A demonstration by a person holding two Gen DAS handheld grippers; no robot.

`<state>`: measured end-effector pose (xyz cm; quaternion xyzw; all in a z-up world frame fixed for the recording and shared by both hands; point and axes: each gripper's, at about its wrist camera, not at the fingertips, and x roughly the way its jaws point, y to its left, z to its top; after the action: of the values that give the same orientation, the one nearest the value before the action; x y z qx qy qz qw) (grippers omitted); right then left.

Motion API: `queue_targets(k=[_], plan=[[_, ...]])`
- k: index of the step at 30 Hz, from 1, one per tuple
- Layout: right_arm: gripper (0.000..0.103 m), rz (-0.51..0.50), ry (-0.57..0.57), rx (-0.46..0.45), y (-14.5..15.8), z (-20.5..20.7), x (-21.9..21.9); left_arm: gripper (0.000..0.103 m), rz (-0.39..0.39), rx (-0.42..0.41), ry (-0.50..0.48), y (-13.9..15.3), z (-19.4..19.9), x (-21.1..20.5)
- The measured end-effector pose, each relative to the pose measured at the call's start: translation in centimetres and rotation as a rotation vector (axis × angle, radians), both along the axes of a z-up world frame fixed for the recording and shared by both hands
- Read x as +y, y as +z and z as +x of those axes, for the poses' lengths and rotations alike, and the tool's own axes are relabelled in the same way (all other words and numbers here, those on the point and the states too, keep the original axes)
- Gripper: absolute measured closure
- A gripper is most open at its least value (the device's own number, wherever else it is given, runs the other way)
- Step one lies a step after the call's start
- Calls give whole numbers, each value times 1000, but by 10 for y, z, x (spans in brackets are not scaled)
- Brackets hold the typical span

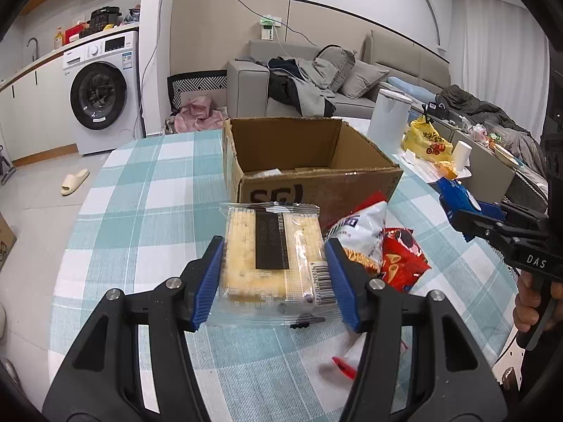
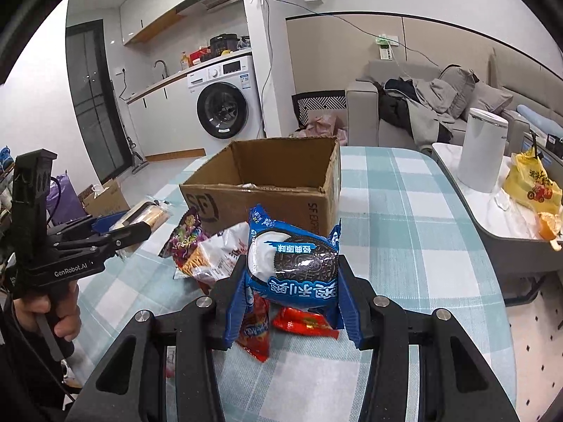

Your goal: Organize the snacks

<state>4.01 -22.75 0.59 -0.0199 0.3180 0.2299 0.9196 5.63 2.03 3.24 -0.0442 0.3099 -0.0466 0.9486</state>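
Plaid tablecloth (image 1: pixel 147 190), sofa (image 1: pixel 352 81) behind; left tool (image 1: pixel 274 274) gripping cracker pack (image 1: pixel 271 256), right tool (image 2: pixel 292 288) gripping cookie packet (image 2: pixel 292 263).

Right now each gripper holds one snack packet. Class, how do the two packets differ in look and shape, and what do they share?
1. The cracker packet is clear, showing pale crackers; the cookie packet is printed blue with a dark sandwich-cookie picture.
2. The cracker packet is a flat rectangle; the cookie packet is puffed and rounded.

Shared: each is clamped between blue pads, in the left gripper and the right gripper, and both are held in front of the open cardboard box.
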Motion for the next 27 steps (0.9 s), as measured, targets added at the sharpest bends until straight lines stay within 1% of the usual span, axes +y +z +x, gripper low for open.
queue_targets(k=[16,27], plan=[[56,20,33,-26,20,23,19,48,18,-31,-6,19,28,-7],[56,21,56,-28,25,43,30,48,25,-43,-5,31,51,-13]])
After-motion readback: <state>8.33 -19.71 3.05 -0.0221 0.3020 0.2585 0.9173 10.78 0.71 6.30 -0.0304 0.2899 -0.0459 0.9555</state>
